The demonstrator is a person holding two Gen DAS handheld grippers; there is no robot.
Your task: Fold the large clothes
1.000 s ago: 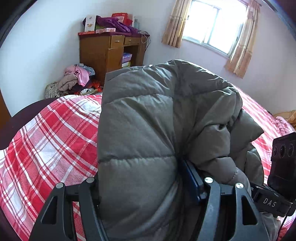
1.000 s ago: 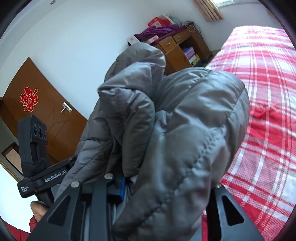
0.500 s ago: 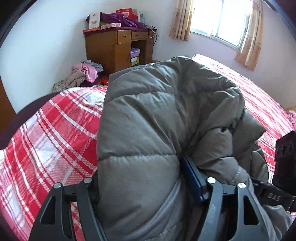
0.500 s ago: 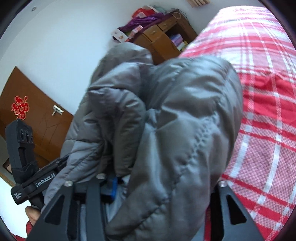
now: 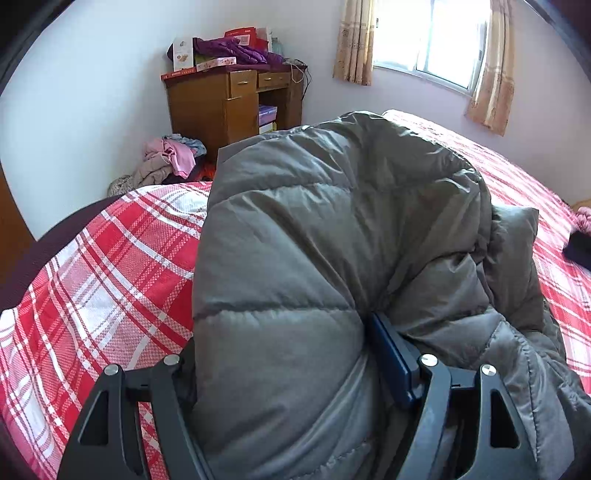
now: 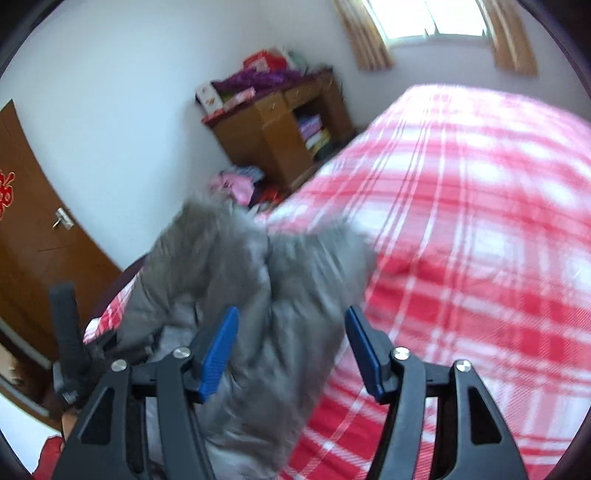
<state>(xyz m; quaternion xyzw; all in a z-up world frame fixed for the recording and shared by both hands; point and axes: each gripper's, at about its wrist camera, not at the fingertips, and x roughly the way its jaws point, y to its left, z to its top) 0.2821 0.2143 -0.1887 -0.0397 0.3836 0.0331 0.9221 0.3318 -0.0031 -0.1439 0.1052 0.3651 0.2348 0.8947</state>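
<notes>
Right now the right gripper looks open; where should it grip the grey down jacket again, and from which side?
Probably the thick folded edge of the grey down jacket between the blue pads of the right gripper, coming straight forward from the bed's near side. That bulge stands up from the plaid bedspread, while the left gripper holds the other end.

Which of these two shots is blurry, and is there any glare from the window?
Left wrist view: sharp, the grey puffer jacket crisply quilted, the window blown out white. Right wrist view: motion-blurred, jacket and plaid bedspread smeared, though the right gripper fingers stay sharp; window overexposed too.
</notes>
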